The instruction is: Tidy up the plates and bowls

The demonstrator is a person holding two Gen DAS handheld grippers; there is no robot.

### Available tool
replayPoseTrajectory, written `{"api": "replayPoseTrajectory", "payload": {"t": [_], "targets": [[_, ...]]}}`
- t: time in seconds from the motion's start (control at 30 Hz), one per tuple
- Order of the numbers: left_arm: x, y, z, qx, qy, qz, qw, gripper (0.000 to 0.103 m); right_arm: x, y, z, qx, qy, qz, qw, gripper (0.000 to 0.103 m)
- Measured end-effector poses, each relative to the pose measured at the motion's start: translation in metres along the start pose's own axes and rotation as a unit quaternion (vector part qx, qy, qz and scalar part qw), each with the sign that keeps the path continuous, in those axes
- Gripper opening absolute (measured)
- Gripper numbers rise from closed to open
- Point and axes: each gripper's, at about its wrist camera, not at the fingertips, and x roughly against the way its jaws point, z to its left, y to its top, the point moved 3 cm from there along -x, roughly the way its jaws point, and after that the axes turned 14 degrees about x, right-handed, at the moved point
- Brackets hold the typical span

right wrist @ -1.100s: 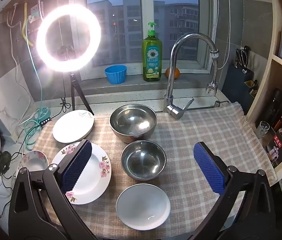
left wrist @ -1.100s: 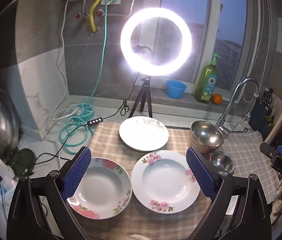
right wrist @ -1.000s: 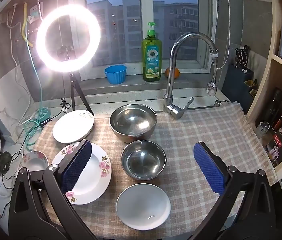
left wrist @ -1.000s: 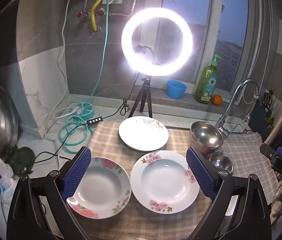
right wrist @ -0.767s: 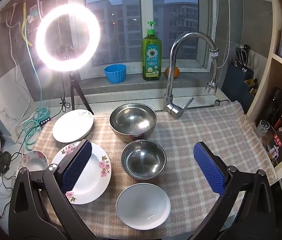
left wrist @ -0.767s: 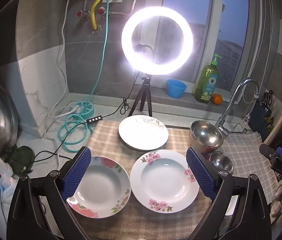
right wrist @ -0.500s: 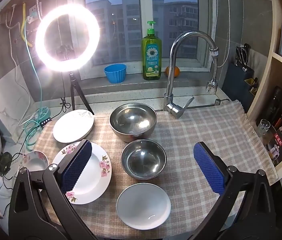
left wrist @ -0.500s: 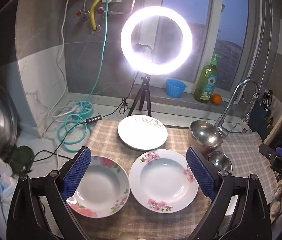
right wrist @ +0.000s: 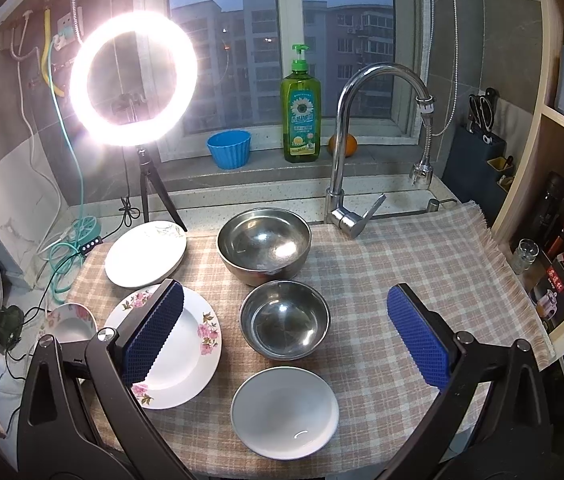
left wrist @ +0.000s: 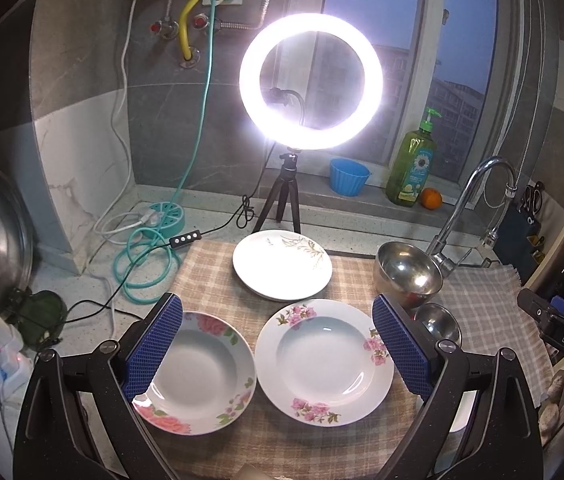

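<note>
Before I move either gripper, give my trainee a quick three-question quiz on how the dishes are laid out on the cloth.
1. True or false: the left gripper is already clamped on a plate.
2. How many steel bowls stand on the checked cloth, and which is nearer the faucet?
3. Multiple choice: the white bowl sits A) inside the small steel bowl, B) on the cloth in front of it, C) on the flowered plate.

Key:
1. False. Both the left gripper and the right gripper are open and hold nothing.
2. Two; the large steel bowl is nearer.
3. B.
</note>
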Motion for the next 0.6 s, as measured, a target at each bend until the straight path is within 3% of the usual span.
{"api": "replayPoseTrajectory", "payload": {"t": [0.6], "targets": [[-0.0007, -0.0002, -0.0022, 0.0, -0.002, -0.001, 1.0, 0.096, -0.0002, 0.0006, -0.0026, 0.0, -0.002, -0.003, 1.0, 0.103]]}}
